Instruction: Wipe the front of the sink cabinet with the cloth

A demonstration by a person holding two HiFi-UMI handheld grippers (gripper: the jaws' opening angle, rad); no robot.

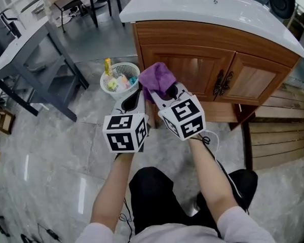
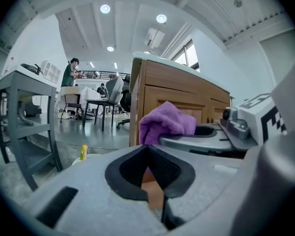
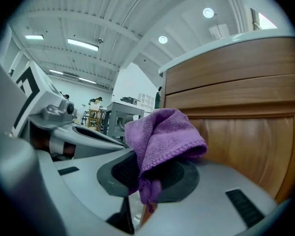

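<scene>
The wooden sink cabinet (image 1: 195,65) with a white top stands just ahead of me, its two doors closed. A purple cloth (image 1: 158,78) is bunched in my right gripper (image 1: 164,91), which is shut on it and held a short way from the left door. In the right gripper view the cloth (image 3: 163,137) drapes over the jaws (image 3: 142,170), with the cabinet front (image 3: 246,132) close on the right. My left gripper (image 1: 135,99) hovers just left of the right one, jaws shut with nothing in them. From the left gripper view (image 2: 148,149) the cloth (image 2: 167,122) shows beyond.
A white mesh waste basket (image 1: 120,78) with bottles in it stands on the floor left of the cabinet. A grey table (image 1: 28,49) is at the far left. Wooden slats (image 1: 281,130) lie to the right. My knees are below the grippers.
</scene>
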